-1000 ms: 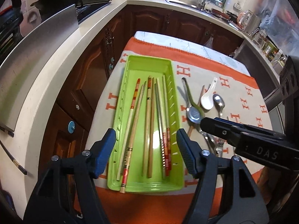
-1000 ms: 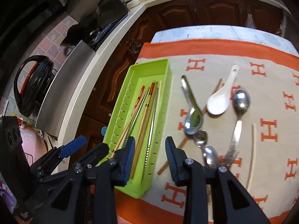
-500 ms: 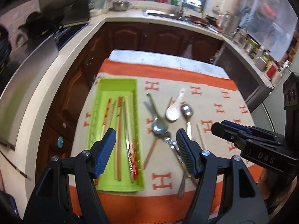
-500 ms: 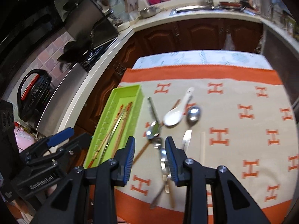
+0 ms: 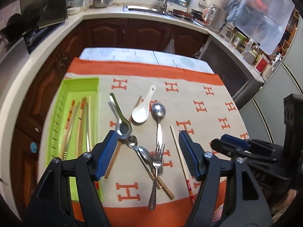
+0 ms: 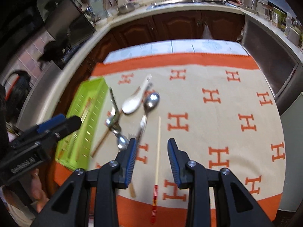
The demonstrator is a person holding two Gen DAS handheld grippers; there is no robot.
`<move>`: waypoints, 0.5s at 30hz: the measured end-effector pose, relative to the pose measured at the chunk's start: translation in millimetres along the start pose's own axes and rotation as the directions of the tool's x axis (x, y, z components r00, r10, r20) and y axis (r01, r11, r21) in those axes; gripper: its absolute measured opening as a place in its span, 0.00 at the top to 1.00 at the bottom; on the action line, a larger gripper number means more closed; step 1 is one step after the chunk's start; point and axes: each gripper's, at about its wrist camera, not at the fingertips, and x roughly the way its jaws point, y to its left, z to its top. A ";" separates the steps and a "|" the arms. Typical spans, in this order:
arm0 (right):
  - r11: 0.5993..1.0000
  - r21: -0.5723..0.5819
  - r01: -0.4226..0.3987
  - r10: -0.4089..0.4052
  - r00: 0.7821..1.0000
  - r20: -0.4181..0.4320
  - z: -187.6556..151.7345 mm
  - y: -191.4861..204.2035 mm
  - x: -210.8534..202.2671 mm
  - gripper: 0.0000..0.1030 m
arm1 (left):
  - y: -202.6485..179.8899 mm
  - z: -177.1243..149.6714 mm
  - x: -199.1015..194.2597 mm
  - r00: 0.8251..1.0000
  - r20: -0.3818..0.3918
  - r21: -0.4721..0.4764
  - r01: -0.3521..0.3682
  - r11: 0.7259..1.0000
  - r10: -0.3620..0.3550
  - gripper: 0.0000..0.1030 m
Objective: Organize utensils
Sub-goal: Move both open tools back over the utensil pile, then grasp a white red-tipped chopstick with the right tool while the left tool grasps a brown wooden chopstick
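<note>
Your right gripper [image 6: 151, 158] hangs wide open, empty, above a pale chopstick with a red-striped end [image 6: 157, 151].
Left gripper [image 5: 147, 151] likewise spread, gripping nothing, over scattered metal spoons [image 5: 123, 126]; lime-green plastic tray [image 5: 56, 113] sits left.

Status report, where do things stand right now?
Both tongs open, empty. Right tongs straddle the lone chopstick on the cloth. Left tongs over the spoon pile. Nothing blocking.
</note>
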 end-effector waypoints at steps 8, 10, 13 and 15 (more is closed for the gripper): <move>0.998 -0.049 0.028 -0.034 0.990 -0.138 -29.7 0.2 62.1 0.67 | 14.9 -34.3 60.4 0.988 -0.154 0.044 -0.014 0.999 0.020 0.37; 0.997 -0.063 0.036 -0.045 0.986 -0.163 -33.4 1.2 73.7 0.67 | 22.7 -42.9 74.6 0.981 -0.194 0.023 -0.026 0.999 0.030 0.37; 0.992 -0.099 0.080 -0.097 0.977 -0.188 -39.6 4.0 90.1 0.68 | 33.5 -52.3 88.1 0.972 -0.233 0.002 -0.036 0.999 0.035 0.37; 0.984 -0.141 0.111 -0.133 0.978 -0.162 -42.9 9.9 91.8 0.68 | 39.0 -54.8 93.5 0.969 -0.243 -0.007 -0.041 0.999 0.038 0.37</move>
